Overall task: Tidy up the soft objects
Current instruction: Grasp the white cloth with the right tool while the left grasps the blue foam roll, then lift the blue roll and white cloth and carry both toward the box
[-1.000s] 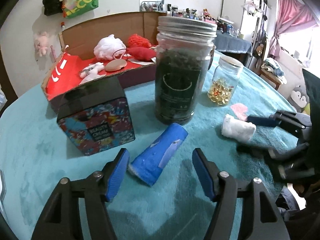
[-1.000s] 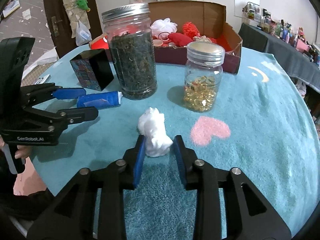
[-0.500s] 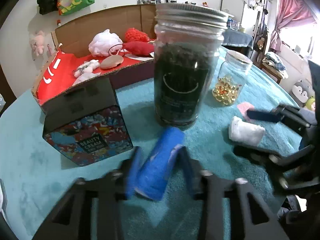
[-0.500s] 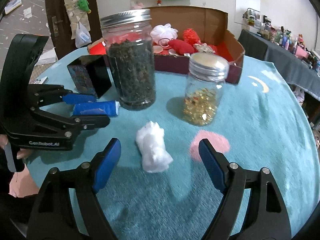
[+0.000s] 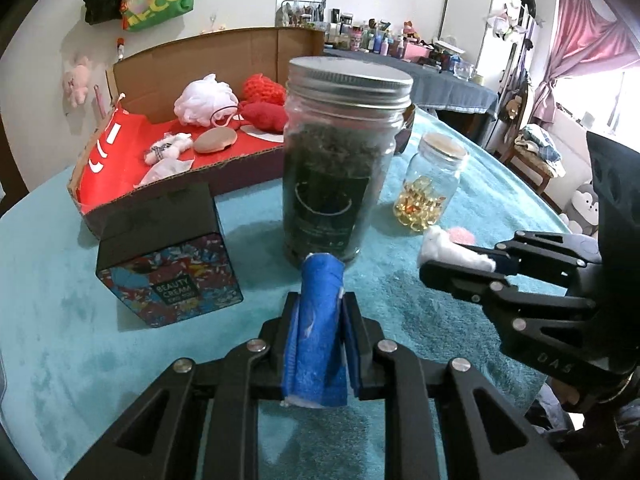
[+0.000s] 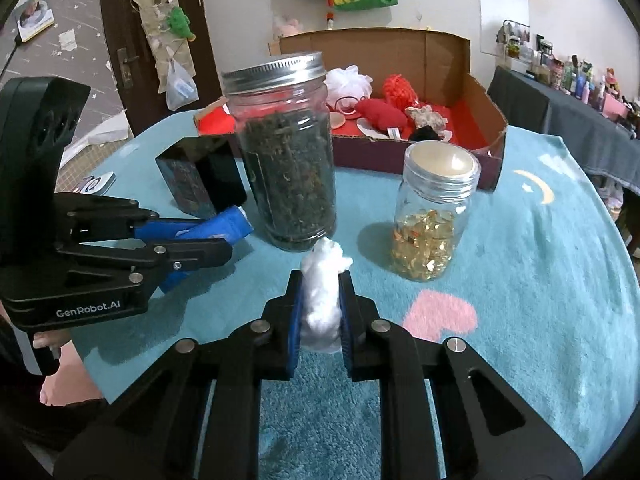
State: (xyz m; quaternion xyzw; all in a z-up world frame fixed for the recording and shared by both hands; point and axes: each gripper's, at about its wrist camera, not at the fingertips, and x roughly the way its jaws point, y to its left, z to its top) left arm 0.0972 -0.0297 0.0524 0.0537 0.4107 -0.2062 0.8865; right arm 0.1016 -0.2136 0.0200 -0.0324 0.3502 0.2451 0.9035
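My left gripper (image 5: 320,304) is shut on a blue rolled cloth (image 5: 318,336), which sticks out forward between the pads just in front of the tall jar. It shows again in the right wrist view as the left gripper (image 6: 192,236) holding the blue roll (image 6: 230,224). My right gripper (image 6: 320,280) is shut on a white cotton wad (image 6: 322,300), its jaws closing tight with the wad squeezed between the pads. An open cardboard box (image 5: 248,160) with a red lining stands at the back. It holds a white mesh puff (image 5: 204,98) and red knitted pieces (image 5: 264,112).
A tall jar of dark leaves (image 5: 336,176) stands straight ahead of both grippers. A small jar of golden capsules (image 5: 430,192) is to its right and a black patterned cream box (image 5: 168,264) to its left. The round table wears a teal cloth (image 6: 540,280).
The left jaws came together on the blue roll, which now lies in line with the fingers. The right jaws spread wide around the white wad, then clamped on it.
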